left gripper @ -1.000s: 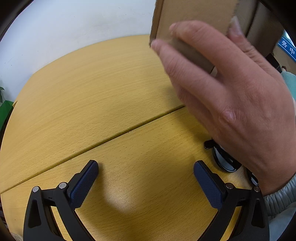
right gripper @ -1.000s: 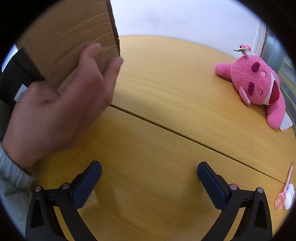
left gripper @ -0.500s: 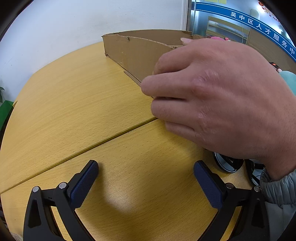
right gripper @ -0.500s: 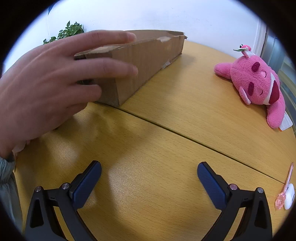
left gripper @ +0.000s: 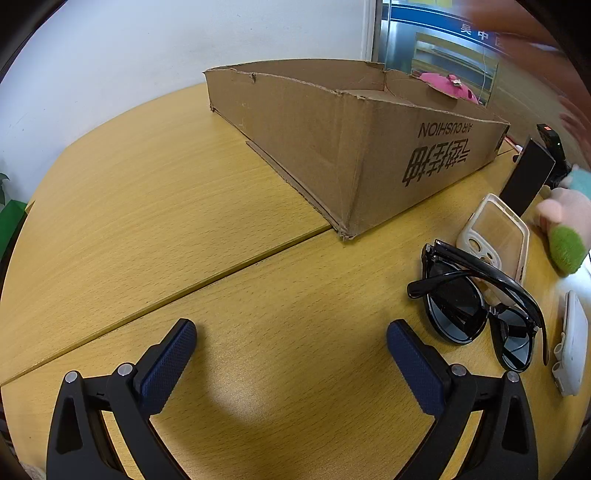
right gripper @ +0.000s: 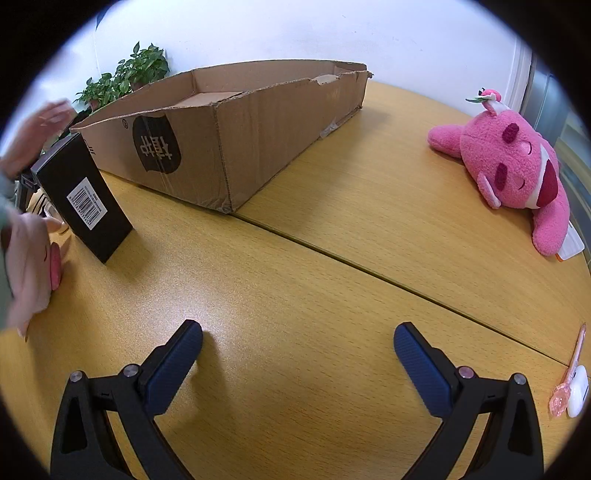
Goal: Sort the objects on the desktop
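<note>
A long open cardboard box (left gripper: 332, 147) (right gripper: 229, 140) lies on the wooden table (left gripper: 166, 221) ahead of both grippers. In the left wrist view black sunglasses (left gripper: 476, 306), a clear phone case (left gripper: 495, 232), a small black box (left gripper: 526, 177), a white case (left gripper: 570, 350) and a soft toy (left gripper: 565, 229) lie to the right. The right wrist view shows the black box (right gripper: 83, 199) at left, a pink plush toy (right gripper: 513, 170) at right, and a pink spoon (right gripper: 569, 373) beside a white earbud case (right gripper: 578, 391). My left gripper (left gripper: 291, 350) and right gripper (right gripper: 297, 354) are open, holding nothing.
A person's blurred hand (right gripper: 33, 136) hovers at the far left of the right wrist view, and shows as a blurred hand (left gripper: 535, 33) at the top right of the left wrist view. A potted plant (right gripper: 125, 77) stands behind the box. A seam crosses the tabletop.
The hand that carried the cardboard box set it down on the table and pulled away to the side. Both grippers stayed still and open.
</note>
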Demonstrator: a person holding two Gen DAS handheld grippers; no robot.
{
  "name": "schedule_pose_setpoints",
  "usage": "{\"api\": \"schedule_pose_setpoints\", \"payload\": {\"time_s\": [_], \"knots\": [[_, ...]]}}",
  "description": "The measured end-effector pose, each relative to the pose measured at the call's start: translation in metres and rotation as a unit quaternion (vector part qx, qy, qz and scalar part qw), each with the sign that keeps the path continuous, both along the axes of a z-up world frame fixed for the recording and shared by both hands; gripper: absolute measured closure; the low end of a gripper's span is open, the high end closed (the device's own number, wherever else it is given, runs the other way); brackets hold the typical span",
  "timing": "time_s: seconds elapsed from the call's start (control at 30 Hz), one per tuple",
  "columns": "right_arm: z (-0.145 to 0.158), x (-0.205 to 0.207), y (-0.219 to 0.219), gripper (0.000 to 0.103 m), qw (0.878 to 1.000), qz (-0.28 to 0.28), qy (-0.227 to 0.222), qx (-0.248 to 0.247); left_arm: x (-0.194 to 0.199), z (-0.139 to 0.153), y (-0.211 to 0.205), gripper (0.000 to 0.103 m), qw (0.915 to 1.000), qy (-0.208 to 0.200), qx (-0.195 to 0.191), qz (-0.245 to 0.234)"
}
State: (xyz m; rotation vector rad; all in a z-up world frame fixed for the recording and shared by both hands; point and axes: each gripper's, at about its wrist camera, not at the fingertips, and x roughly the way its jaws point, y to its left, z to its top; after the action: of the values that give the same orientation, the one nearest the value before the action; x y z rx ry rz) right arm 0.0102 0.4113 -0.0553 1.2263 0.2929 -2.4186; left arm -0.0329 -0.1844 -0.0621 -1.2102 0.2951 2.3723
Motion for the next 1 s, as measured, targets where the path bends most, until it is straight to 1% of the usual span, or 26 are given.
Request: {"api": "schedule_pose_setpoints", "payload": {"time_s": [0.8, 0.83, 0.93, 1.0], "knots": [[-0.001, -0.001, 0.000, 0.000, 1.000, -0.001, 0.000, 0.000, 0.000, 0.000, 0.000, 0.000, 1.0000, 0.000, 0.000, 0.000], [-0.001, 0.000, 0.000, 0.000, 1.000, -0.001, 0.000, 0.000, 0.000, 0.000, 0.000, 0.000, 1.0000, 0.000, 0.000, 0.004], [-0.001, 0.000, 0.000, 0.000, 1.000, -0.001, 0.000, 0.000, 0.003, -0.001, 0.007, 0.000, 0.9986, 0.001, -0.001, 0.052], [-0.001, 0.000, 0.000, 0.000, 1.000, -0.002, 0.000, 0.000, 0.007, 0.001, 0.011, 0.000, 0.9975, 0.000, 0.000, 0.071]]}}
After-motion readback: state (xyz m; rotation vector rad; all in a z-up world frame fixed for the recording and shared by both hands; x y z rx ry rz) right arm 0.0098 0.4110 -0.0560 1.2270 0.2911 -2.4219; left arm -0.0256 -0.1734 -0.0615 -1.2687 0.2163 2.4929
